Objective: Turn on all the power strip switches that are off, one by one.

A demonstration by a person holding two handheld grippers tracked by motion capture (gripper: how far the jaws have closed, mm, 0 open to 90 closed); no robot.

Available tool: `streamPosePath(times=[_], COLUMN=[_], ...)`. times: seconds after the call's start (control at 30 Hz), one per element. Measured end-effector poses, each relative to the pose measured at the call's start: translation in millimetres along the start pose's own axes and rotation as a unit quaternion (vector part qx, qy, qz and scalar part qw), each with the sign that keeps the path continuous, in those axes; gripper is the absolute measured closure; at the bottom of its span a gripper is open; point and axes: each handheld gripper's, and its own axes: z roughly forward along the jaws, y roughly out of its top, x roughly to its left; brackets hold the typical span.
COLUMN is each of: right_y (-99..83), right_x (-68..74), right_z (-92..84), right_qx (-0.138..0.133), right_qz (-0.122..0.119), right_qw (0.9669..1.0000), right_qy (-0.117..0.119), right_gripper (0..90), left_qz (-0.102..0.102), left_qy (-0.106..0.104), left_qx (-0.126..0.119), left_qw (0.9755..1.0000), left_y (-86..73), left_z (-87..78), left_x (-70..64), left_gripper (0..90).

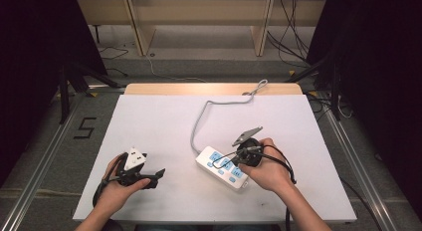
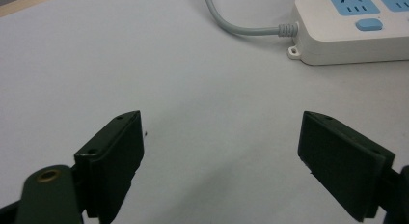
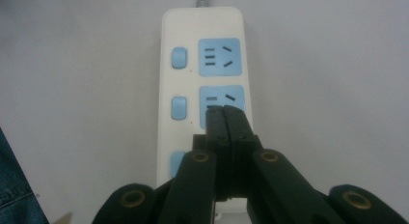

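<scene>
White plastic forms the power strip (image 1: 222,167), which is seen in the high view lying slantwise on the pale bench (image 1: 164,126), right of its middle and toward the near edge. A grey cord (image 1: 198,122) is led from its far end across the bench and over the far edge. The right tool (image 1: 225,163) is held over the strip by the right hand (image 1: 266,166), with its tips above the blue sockets. The left tool (image 1: 158,174) is held by the left hand (image 1: 119,183) near the left front of the bench, well apart from the strip.

From the left gripper view, the left tool (image 2: 222,156) is seen with its jaws spread wide over bare bench surface, nothing being held between them. The cord end of the power strip (image 2: 347,35) is seen at the upper right, with a blue socket (image 2: 354,4) and a blue switch (image 2: 369,25) on its face.

From the right gripper view, the right tool (image 3: 226,117) is seen pressed together, with nothing pinched. Its tips are placed over the lower edge of the middle socket (image 3: 222,98) of the power strip (image 3: 166,89); whether contact is made cannot be told. Blue switches (image 3: 179,58) are lined along the strip's left side.
</scene>
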Motion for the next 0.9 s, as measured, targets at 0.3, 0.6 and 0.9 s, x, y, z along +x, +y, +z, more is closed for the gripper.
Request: streamPosePath(times=[0.3,0.6,0.9], right_y=[8.9,19.7,33.0], right_x=[3.6,8.9,13.2], right_z=[6.7,13.3,21.8], right_qx=[0.013,0.024,0.037], right_qz=[-0.009,-0.015,-0.022], right_qw=[0.9999,0.9996,0.9990], right_qy=[0.004,0.004,0.010], right_gripper=[90.0,90.0,90.0], left_qz=[0.002,0.002,0.004], left_qy=[-0.001,-0.001,-0.001], left_qx=[0.002,0.001,0.001], left_qw=[1.0000,1.0000,1.0000], left_y=[0.0,0.0,0.2], left_z=[0.2,0.2,0.1], left_x=[0.2,0.1,-0.3], left_gripper=[16.3,16.3,16.3])
